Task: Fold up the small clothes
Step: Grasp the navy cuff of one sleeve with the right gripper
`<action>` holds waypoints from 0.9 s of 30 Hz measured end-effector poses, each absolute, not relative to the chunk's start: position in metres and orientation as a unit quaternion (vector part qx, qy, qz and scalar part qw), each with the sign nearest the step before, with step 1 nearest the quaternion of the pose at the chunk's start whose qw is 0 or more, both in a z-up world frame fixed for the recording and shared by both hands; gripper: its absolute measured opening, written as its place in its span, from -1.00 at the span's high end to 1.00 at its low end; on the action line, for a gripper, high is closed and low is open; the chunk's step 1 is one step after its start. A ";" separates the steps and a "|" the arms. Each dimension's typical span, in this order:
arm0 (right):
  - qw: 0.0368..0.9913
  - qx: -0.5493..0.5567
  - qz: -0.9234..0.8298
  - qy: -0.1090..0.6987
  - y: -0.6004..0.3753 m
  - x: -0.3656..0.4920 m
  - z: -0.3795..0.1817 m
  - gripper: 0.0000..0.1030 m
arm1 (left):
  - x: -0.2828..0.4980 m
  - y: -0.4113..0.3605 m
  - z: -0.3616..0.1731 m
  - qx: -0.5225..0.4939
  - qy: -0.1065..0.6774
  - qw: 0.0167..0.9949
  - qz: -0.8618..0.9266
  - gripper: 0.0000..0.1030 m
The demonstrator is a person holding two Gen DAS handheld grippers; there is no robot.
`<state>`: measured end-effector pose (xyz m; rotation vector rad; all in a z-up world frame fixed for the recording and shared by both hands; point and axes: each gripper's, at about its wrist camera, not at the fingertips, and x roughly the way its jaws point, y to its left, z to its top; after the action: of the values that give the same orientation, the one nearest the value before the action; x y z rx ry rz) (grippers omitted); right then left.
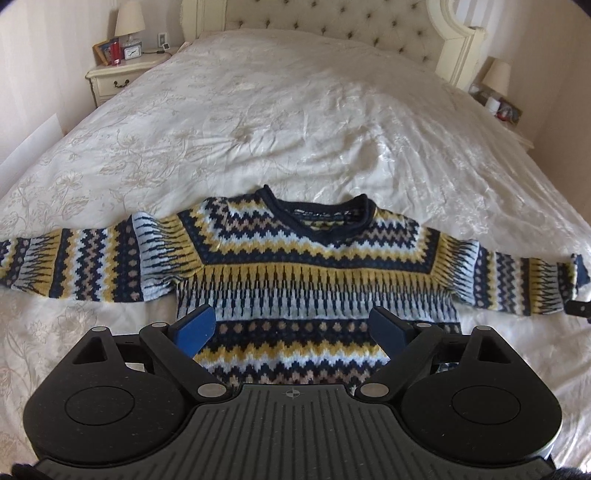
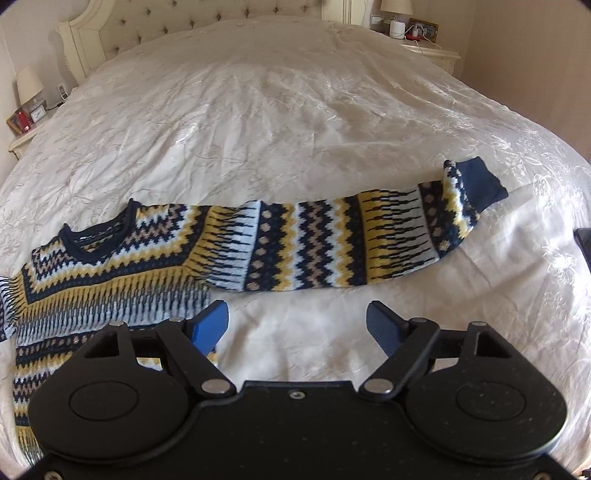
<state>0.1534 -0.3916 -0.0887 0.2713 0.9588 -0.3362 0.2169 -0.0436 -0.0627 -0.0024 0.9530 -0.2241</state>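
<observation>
A small knitted sweater [image 1: 295, 266] with navy, yellow, light-blue and tan zigzag bands lies flat on the bed, front up, neck away from me, both sleeves spread sideways. My left gripper [image 1: 293, 326] hovers open over the lower chest of the sweater, blue pads apart with nothing between them. My right gripper [image 2: 297, 325] is open over bare bedspread just below the right sleeve [image 2: 351, 243], beside the sweater's [image 2: 110, 280] body edge. The sleeve's navy cuff [image 2: 480, 181] points to the far right. The sweater's hem is hidden behind the grippers.
The cream embroidered bedspread [image 1: 295, 122] covers a wide bed with a tufted headboard [image 1: 332, 22]. A nightstand [image 1: 114, 75] with lamp, clock and frames stands at one side, another nightstand [image 2: 432, 51] at the other. A dark object [image 2: 583, 243] shows at the right edge.
</observation>
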 end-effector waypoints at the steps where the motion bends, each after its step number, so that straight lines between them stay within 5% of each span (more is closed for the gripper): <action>1: 0.866 0.132 -0.158 0.456 -0.406 0.155 -0.089 -0.59 | 0.214 -0.046 -0.063 -0.004 0.462 0.882 -0.096 -0.76; 14: 0.850 0.165 -0.177 0.468 -0.588 0.186 -0.111 -0.21 | 0.189 -0.089 -0.069 -0.024 0.489 0.872 0.006 -0.76; 27: 0.832 0.209 -0.205 0.471 -0.671 0.210 -0.157 -0.20 | 0.181 -0.115 -0.069 -0.010 0.497 0.868 0.027 -0.76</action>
<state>0.2096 -0.6712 -0.1572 0.4440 0.9975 -0.4338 0.1806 -0.1147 -0.0690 -0.0204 1.0393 0.0568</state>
